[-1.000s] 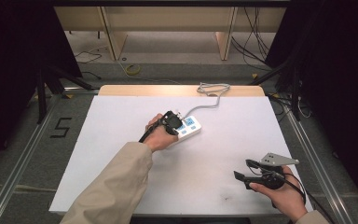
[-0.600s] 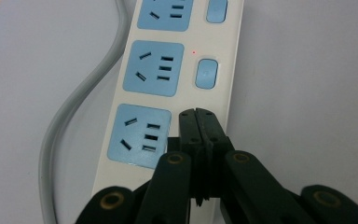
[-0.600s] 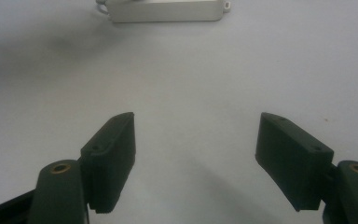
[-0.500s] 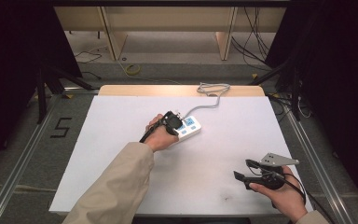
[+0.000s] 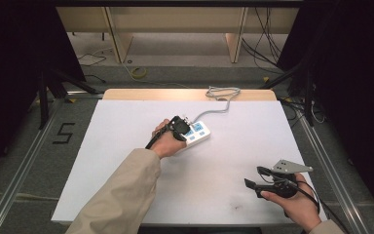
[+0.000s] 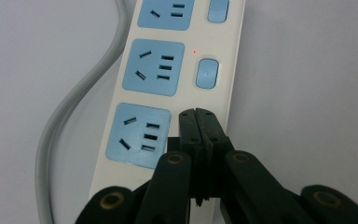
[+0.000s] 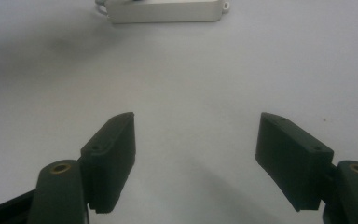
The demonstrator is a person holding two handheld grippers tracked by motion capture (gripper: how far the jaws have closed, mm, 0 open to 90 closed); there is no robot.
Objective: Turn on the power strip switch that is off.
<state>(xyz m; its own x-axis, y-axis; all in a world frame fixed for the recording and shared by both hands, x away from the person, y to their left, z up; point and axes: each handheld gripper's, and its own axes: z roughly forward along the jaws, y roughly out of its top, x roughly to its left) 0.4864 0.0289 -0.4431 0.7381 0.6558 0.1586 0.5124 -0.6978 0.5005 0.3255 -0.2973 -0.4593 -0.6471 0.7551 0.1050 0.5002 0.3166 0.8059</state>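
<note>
Nearest to us, the right gripper (image 5: 254,179) rests low in the right hand (image 5: 294,204) at the near right part of the white table (image 5: 102,161); its jaws stand wide apart with nothing between them, and in the right gripper view we see bare white surface between the two black pads (image 7: 112,154). Well ahead of that claw, the power strip (image 7: 165,10) lies across the far edge of that view, seen from its side. Farther out we find the left gripper (image 5: 181,127), carried by the left hand (image 5: 165,141) on a beige sleeve (image 5: 119,195). Its jaws are pressed together, tips meeting, and in the left gripper view the left gripper (image 6: 198,116) has these closed tips set down on the strip's white face just beside the nearest blue socket (image 6: 137,135); we cannot tell whether they cover a switch there. Beyond the tips we see a blue switch (image 6: 207,73), a small red light (image 6: 195,52) beside it, and further sockets. The grey cord (image 5: 221,97) runs from the strip toward the table's far edge.
</note>
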